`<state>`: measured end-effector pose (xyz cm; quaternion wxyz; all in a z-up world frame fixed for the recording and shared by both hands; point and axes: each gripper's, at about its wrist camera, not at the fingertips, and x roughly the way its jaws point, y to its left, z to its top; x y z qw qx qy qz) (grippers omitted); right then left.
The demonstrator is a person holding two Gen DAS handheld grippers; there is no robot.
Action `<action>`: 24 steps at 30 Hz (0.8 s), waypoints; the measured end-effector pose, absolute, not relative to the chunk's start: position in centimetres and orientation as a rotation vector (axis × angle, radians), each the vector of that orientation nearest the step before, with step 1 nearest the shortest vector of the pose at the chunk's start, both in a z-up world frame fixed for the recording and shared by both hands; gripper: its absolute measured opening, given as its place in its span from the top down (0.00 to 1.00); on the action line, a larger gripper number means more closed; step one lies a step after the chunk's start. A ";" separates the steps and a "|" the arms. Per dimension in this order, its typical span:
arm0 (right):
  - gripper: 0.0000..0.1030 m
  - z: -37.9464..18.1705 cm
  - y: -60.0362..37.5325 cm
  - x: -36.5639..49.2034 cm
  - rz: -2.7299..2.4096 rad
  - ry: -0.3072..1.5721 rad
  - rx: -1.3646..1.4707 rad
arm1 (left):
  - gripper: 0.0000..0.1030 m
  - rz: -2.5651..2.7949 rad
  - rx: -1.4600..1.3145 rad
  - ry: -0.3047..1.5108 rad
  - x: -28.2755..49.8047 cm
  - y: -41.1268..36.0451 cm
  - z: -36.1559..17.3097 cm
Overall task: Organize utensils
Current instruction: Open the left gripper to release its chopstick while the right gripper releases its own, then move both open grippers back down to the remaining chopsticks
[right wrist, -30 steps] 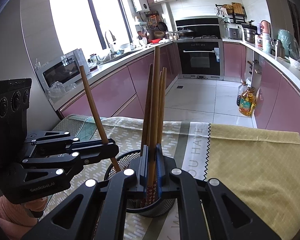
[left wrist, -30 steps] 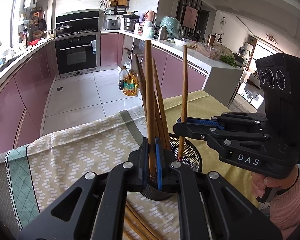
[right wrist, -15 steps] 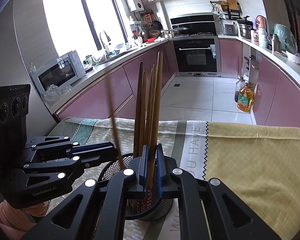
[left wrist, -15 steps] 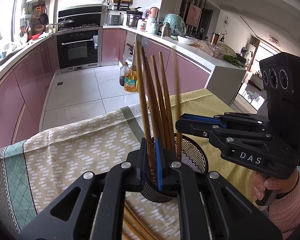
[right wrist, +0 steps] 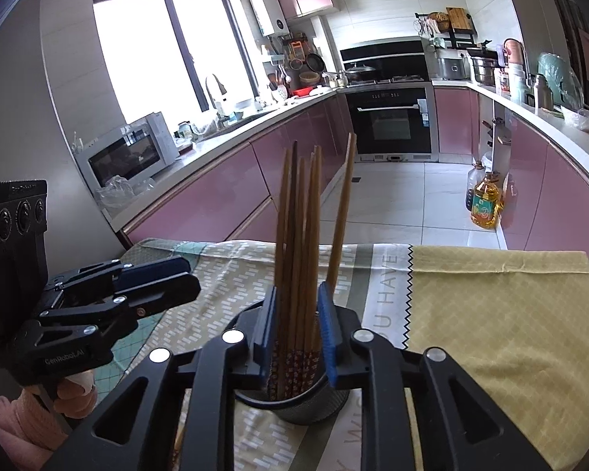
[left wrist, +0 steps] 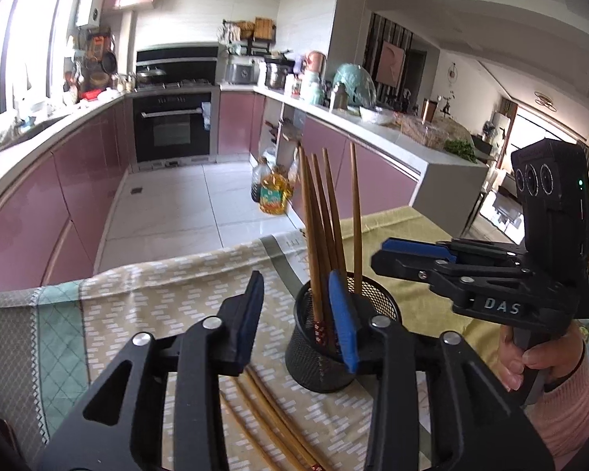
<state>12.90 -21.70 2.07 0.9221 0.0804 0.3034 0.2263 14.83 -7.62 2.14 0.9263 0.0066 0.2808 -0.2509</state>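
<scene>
A black mesh holder (left wrist: 335, 347) (right wrist: 306, 406) stands on the tablecloth with several wooden chopsticks (left wrist: 320, 231) (right wrist: 300, 243) upright in it. My left gripper (left wrist: 296, 314) is just in front of the holder, a little to its left. Its jaws are opening and its pads touch no chopstick. More loose chopsticks (left wrist: 273, 426) lie on the cloth beneath it. My right gripper (right wrist: 297, 331) (left wrist: 390, 253) hangs over the holder's near rim. Its jaws are opening too, and the standing chopsticks rise between its blue pads without being pinched. The left gripper (right wrist: 176, 276) also shows at the left of the right wrist view.
The table carries a patterned cloth (left wrist: 145, 306) and a yellow cloth (right wrist: 491, 314); its far edge drops to the tiled kitchen floor. Oil bottles (right wrist: 485, 204) stand by the pink cabinets. A hand in a pink sleeve (left wrist: 546, 369) holds the right gripper.
Each gripper was shut on one chopstick above the holder. Both have let go, and those chopsticks now stand in the holder. The left gripper has shifted to the holder's left.
</scene>
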 end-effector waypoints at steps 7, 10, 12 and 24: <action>0.61 2.4 -20.0 8.6 0.591 0.594 0.111 | 0.46 -0.446 -0.001 0.523 11.8 -4.2 2.1; 0.59 1.1 -18.8 7.4 0.639 0.634 0.099 | 0.45 -0.424 -0.005 0.570 11.2 -3.0 0.6; 0.59 -0.3 -17.8 7.2 0.651 0.675 0.088 | 0.45 -0.413 -0.005 0.612 10.9 -2.4 -0.8; 0.59 -6.6 -13.9 7.8 0.620 0.882 0.100 | 0.45 -0.389 0.011 0.842 9.8 -2.3 -9.3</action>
